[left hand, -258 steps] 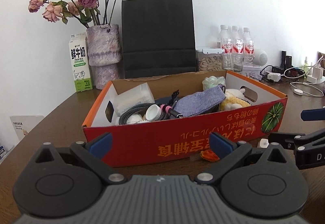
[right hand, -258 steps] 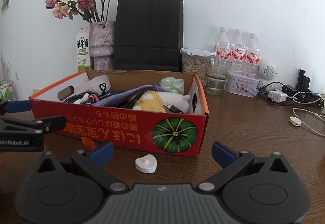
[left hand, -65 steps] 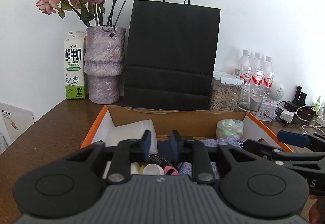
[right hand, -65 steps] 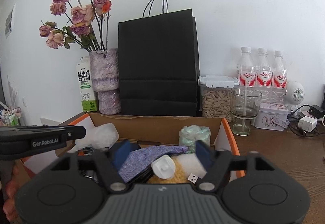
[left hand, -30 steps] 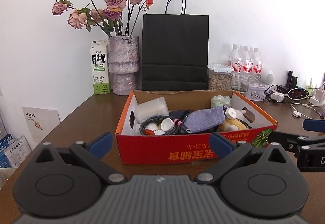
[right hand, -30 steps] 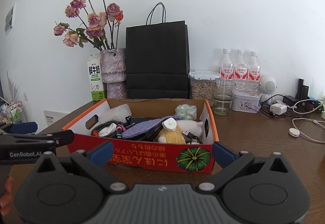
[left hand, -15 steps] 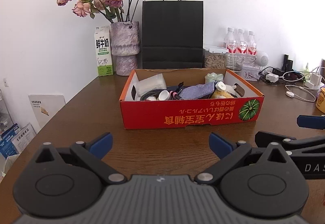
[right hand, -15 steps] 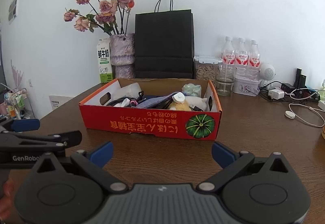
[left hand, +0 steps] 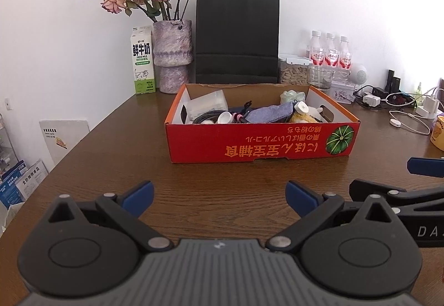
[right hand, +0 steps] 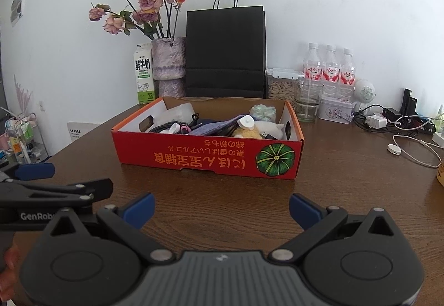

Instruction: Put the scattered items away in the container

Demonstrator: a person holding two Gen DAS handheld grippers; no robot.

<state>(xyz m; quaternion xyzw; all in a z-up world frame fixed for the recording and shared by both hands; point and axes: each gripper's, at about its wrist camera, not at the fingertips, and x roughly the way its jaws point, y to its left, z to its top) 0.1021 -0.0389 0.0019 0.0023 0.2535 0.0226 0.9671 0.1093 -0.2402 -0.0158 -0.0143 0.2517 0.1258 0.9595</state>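
We have the left gripper [left hand: 219, 199] low over the table [left hand: 222, 175], jaws spread wide, nothing between them. The right gripper [right hand: 222, 206] is just beside it, same height, jaws spread too, empty. The red box [left hand: 258, 143] sits ahead of both, well apart from the fingertips. Inside it, left to right: clear plastic case [left hand: 206, 106], coiled dark cable [left hand: 205, 117], white cap [left hand: 225, 117], blue-grey cloth [left hand: 270, 113], white plug-like piece [right hand: 246, 122] on top of the yellow plush [right hand: 247, 133], pale green bundle [left hand: 292, 96] in the far corner. Bare table in front of the box. Behind it: milk carton [left hand: 142, 60], vase of roses [left hand: 172, 54], black paper bag [left hand: 237, 38], water bottles [left hand: 330, 52].
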